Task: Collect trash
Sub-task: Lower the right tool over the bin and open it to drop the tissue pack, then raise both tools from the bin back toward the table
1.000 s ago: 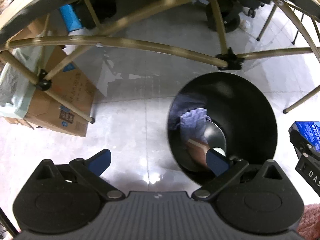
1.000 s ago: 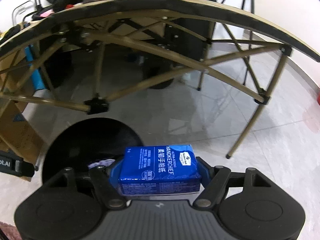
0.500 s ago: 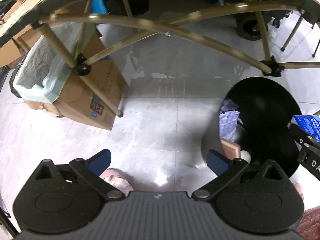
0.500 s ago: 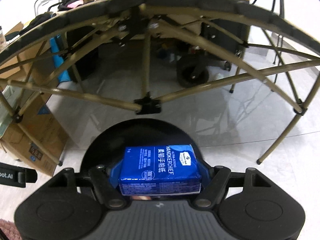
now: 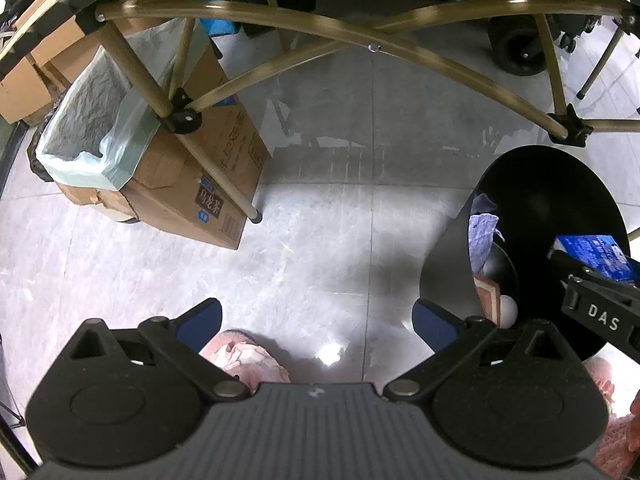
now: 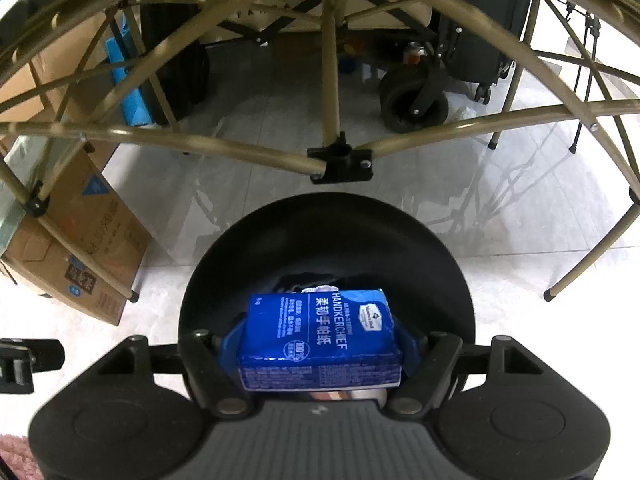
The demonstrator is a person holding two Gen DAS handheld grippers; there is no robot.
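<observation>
My right gripper [image 6: 320, 340] is shut on a blue handkerchief tissue pack [image 6: 320, 334], gripped by its two ends, and hangs right over the mouth of a round black trash bin [image 6: 280, 232] on the floor. In the left wrist view the same bin [image 5: 536, 200] stands at the right, with crumpled bluish paper [image 5: 482, 236], a brown scrap and a white ball inside it. The blue pack [image 5: 592, 254] and the right gripper's black body show above the bin's right side. My left gripper [image 5: 316, 320] is open and empty over the tiled floor, left of the bin.
A folding table's olive metal legs and braces [image 5: 280, 28] cross above the floor. A cardboard box [image 5: 192, 184] with a pale green bag liner stands at the left. A black wheeled cart [image 6: 416, 108] is behind the bin. Pink slippers [image 5: 244, 356] show below the left gripper.
The left gripper has drifted left, so the bin slid from under it to the right edge. The right gripper carried the blue pack from the bin's right edge to over its opening.
</observation>
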